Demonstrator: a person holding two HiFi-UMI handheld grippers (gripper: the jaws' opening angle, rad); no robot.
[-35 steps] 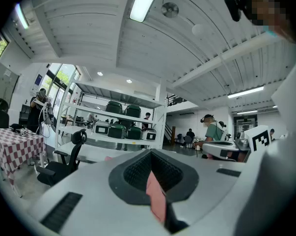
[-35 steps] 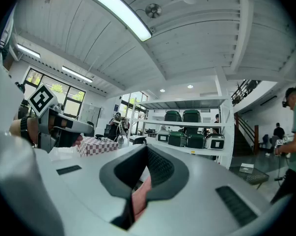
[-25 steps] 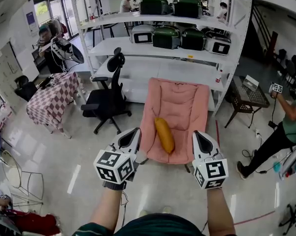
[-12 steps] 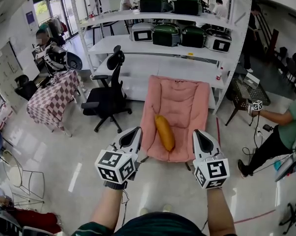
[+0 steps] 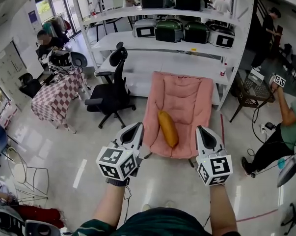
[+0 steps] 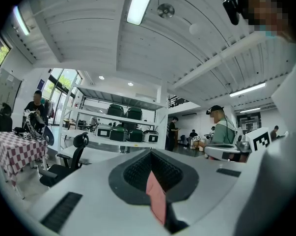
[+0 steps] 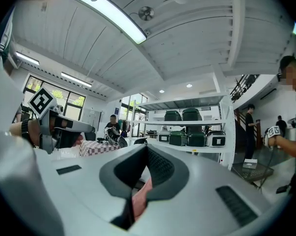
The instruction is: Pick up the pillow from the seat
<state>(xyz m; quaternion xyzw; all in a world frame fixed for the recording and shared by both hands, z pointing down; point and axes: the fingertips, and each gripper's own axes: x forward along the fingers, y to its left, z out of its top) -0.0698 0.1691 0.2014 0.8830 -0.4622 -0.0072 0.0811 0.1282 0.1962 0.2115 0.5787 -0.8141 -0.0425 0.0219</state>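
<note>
Faces a tall white shelving rack (image 5: pixel 152 60) loaded with green and white cases, with a pink padded lounge chair (image 5: pixel 187 95) set in front of it, a black office chair (image 5: pixel 113 90) to its left and a checkered table (image 5: pixel 57 95) further left. Finds the orange bolster pillow (image 5: pixel 168 128) lying lengthwise on the pink seat, toward the front edge, untouched. Holds the left gripper (image 5: pixel 137 126) and the right gripper (image 5: pixel 202 130) level, flanking the pillow in the head view yet short of the chair. Shows both pairs of jaws pressed together on nothing, only a sliver of pink chair visible through each slit. Reads as the approach, with no grasp begun. Calls next for stepping closer, spreading at least one pair of jaws, dipping toward the seat and closing across the pillow's narrow width. Probably needs a deep bite, given how soft the pillow looks.
</note>
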